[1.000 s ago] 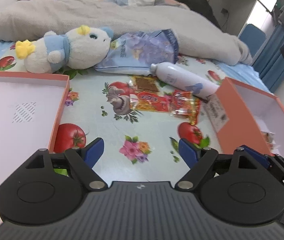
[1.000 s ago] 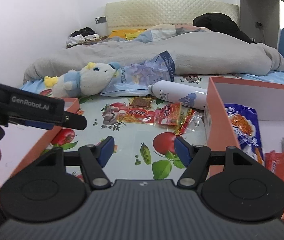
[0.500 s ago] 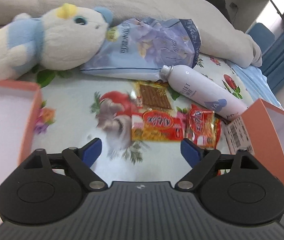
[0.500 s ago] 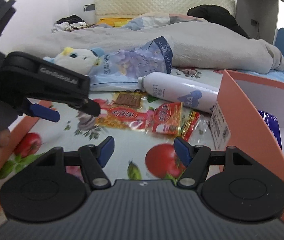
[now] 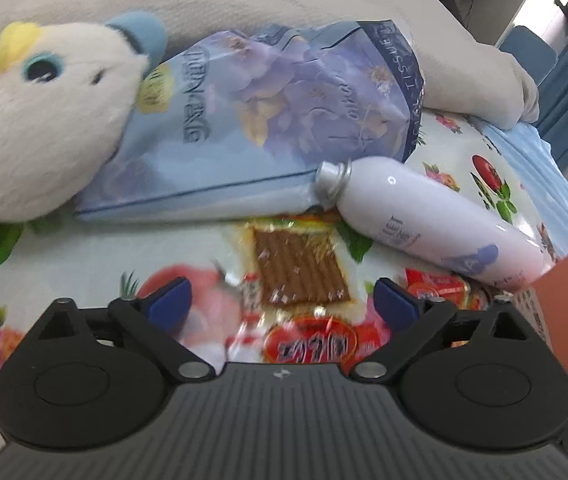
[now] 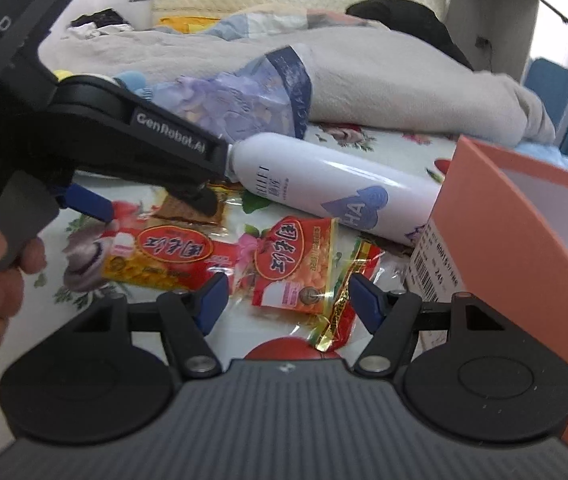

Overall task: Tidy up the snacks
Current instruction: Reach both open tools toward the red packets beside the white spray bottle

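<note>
Left tool (image 5: 281, 300) released, spread over brown snack packet (image 5: 298, 270); right tool (image 6: 286, 296) released above red snack packet (image 6: 294, 266) on bed

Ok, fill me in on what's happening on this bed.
A person is sorting snacks with two handheld grippers. The left gripper, jaws open, hovers low over the brown wafer packet. The right gripper, also open, is lined up on the red snack packet. Neither holds anything yet. A white bottle lies just behind the packets, and the orange box stands to the right.
</note>
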